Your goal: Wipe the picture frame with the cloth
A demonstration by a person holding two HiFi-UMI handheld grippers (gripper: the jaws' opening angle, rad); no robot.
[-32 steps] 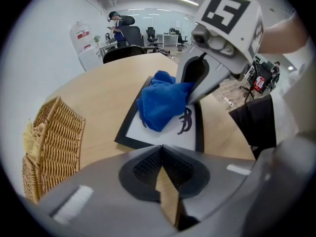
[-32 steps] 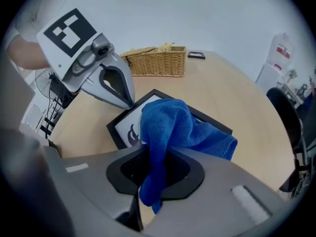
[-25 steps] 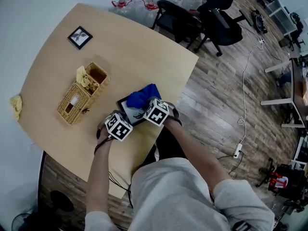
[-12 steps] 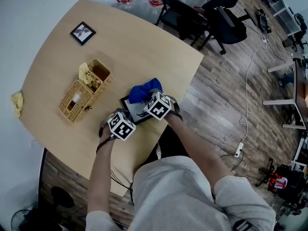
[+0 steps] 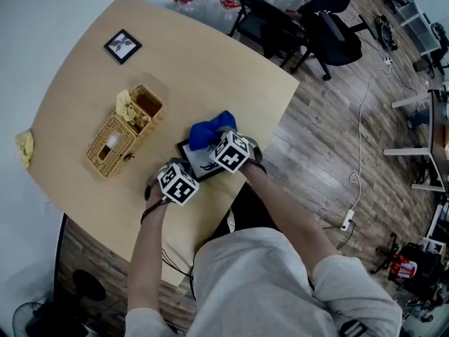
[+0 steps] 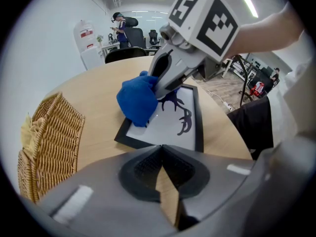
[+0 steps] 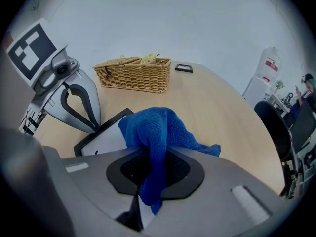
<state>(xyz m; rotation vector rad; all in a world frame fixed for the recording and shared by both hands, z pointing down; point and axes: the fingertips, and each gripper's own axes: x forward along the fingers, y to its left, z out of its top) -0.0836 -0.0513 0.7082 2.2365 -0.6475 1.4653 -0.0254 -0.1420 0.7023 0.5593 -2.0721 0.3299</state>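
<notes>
Wicker basket — yellow cloth inside

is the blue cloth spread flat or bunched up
Bunched up. The blue cloth is a crumpled wad, pinched in the right gripper, resting on the picture frame.

picture frame half hidden under cloth
</notes>
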